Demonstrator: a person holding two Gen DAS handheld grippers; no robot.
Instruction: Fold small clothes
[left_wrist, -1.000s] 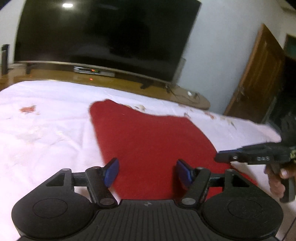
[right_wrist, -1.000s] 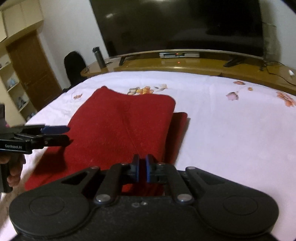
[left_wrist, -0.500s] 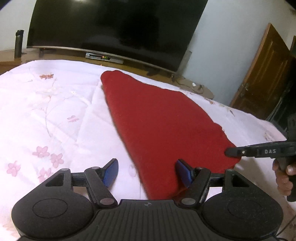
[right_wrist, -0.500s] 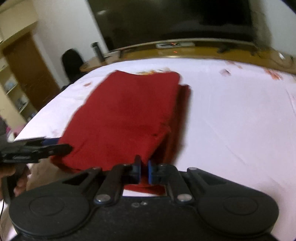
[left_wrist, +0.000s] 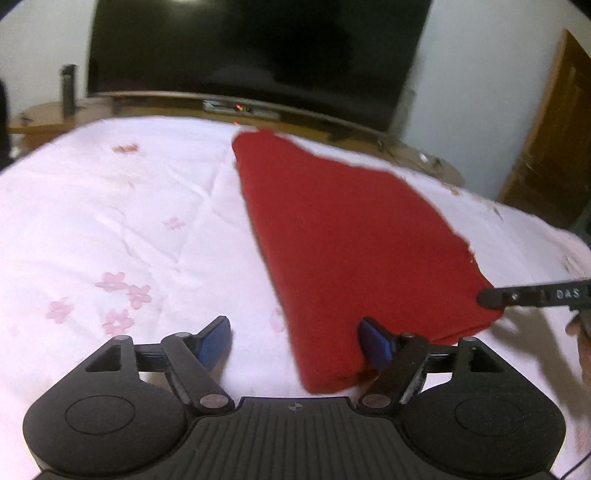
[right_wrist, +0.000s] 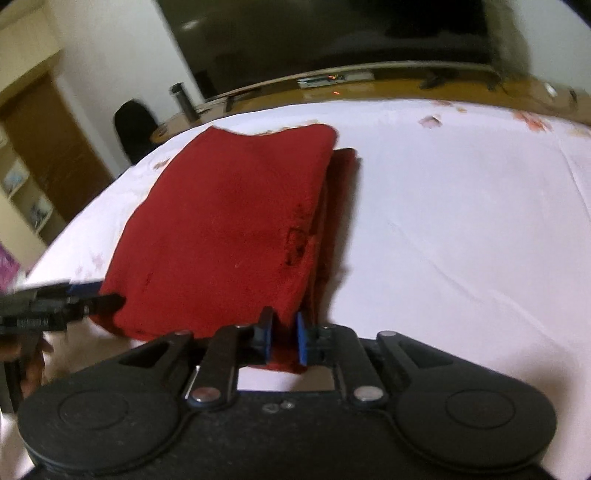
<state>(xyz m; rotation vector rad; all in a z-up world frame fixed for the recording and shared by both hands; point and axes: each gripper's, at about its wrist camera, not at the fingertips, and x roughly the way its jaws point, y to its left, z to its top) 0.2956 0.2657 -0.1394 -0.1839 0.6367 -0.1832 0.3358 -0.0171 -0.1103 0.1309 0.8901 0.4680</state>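
A folded red garment lies on the white flowered bedsheet. My left gripper is open; the garment's near left corner sits between its fingers, nearer the right pad. In the right wrist view the red garment shows a folded top layer over a lower one. My right gripper has its jaws slightly parted around the garment's near right corner. The right gripper's tip shows in the left wrist view at the garment's right corner. The left gripper shows in the right wrist view at the left corner.
A large dark television stands on a wooden bench beyond the bed. A wooden door is at the right. Shelves and a dark chair are at the left of the right wrist view.
The right gripper's jaws have parted slightly from fully pinched on the corner. The left gripper has shifted left, so the garment's corner now sits by its right finger. The garment lies flatter.
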